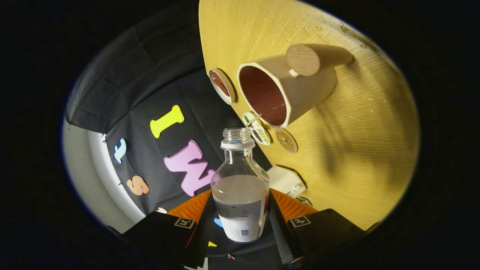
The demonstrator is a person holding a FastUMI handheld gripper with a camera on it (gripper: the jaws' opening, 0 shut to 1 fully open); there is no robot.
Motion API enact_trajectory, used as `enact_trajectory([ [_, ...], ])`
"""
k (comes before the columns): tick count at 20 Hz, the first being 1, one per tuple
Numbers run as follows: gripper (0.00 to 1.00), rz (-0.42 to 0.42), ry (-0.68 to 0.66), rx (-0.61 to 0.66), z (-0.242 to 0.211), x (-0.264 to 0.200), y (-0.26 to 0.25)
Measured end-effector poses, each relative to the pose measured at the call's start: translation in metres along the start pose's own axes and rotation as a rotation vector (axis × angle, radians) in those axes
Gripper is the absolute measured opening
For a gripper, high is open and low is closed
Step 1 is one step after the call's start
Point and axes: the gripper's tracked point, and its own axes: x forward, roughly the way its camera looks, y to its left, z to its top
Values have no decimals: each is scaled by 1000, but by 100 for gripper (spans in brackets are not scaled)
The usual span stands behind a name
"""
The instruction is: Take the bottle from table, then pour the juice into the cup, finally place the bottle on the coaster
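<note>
My bottle (240,187), uncapped and roughly half full of pale juice, sits clamped between the two fingers of my gripper (240,219), both pressing on its sides, lifted clear of the bench (356,150). The view is rolled hard over, so I judge the pouring step under way: the pick-up is done, though no juice can be seen leaving the bottle's mouth. Just beyond that mouth stands the cream cup (287,88) with its dark red inside and round wooden handle. A small round coaster (287,140) lies on the bench close beside the cup, near the bottle's neck; setting the bottle there is still left. A small white-rimmed dish (222,85) sits just past the cup.
</note>
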Motion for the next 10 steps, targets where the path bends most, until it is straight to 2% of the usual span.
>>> enact_trajectory([
  [10,75,15,-8,23,1,2,9],
])
